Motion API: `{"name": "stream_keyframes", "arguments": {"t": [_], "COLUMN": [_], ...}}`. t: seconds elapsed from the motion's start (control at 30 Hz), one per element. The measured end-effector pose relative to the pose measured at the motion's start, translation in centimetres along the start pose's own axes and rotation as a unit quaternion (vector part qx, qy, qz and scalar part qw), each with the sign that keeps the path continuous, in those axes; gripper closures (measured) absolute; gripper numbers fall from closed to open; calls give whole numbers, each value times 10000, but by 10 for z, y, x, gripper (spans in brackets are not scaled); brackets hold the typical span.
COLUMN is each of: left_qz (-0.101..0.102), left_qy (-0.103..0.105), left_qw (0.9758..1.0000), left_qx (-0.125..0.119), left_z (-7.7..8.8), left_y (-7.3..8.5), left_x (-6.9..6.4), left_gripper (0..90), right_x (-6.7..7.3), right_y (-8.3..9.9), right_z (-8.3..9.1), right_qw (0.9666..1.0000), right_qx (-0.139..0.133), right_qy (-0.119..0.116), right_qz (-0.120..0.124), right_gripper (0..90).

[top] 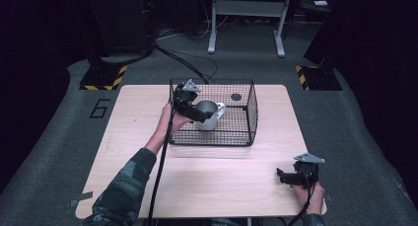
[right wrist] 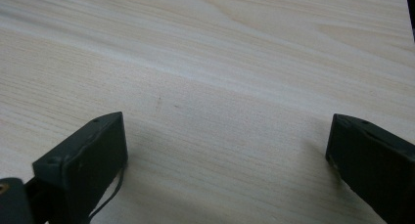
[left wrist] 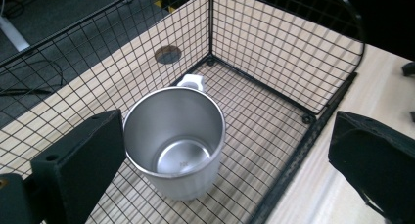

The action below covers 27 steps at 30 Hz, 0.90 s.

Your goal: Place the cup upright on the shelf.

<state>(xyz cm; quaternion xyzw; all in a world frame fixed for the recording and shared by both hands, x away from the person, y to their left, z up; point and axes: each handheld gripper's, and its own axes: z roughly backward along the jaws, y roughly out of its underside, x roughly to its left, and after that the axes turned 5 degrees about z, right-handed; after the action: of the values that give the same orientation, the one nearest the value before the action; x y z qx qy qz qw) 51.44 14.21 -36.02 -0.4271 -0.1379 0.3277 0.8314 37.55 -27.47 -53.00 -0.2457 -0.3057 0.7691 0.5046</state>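
Cup (top: pixel 209 114) is seen upright in the wire basket (top: pixel 249 137), left of centre, handle turned to the far side. Left gripper (top: pixel 196 113) is held right at it, fingers (left wrist: pixel 78 165) spread wide; cup sits between them, nearer the left finger, not yet gripped. Axis is vertical, so a side pinch across the wall is judged likely. Right gripper (top: pixel 285 176) is parked on the table (top: pixel 222 186) near-right, fingers apart, empty, well away.

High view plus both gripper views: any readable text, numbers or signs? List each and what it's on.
"6": dark numeral on the grey floor, left of the table.
Faint stamp inside the bottom of the metal cup in the wire basket: too small to read.
Yellow-black hazard stripes on a stand base: a marking, no words.
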Motion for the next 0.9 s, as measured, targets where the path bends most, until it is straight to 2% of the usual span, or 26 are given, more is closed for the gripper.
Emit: {"name": "stream_keyframes", "arguments": {"t": [0.23, 0.33, 0.57, 0.7, 0.9], "left_qz": [-189, -310, -269, -324, -204], "left_qy": [-44, -53, -172, -318, -444], "left_qw": [9997, 9994, 9991, 9987, 9986], "left_qx": [-142, -127, -268, -215, -201], "left_z": [25, 37, 57, 65, 74], "left_y": [15, 26, 54, 70, 99], "left_x": [-16, -22, -32, -35, -36], "left_gripper": [4, 4, 1, 1, 1], "right_x": [0, 0, 0, 0, 0], "right_y": [0, 0, 0, 0, 0], "right_z": [0, 0, 0, 0, 0], "right_qw": [10000, 10000, 10000, 10000, 10000], "right_qx": [2, -1, 0, 0, -13], "right_qy": [-4, 3, -1, 0, -1], "right_qz": [-4, -3, 6, 7, 19], "right_gripper": [13, 13, 13, 13, 13]}}
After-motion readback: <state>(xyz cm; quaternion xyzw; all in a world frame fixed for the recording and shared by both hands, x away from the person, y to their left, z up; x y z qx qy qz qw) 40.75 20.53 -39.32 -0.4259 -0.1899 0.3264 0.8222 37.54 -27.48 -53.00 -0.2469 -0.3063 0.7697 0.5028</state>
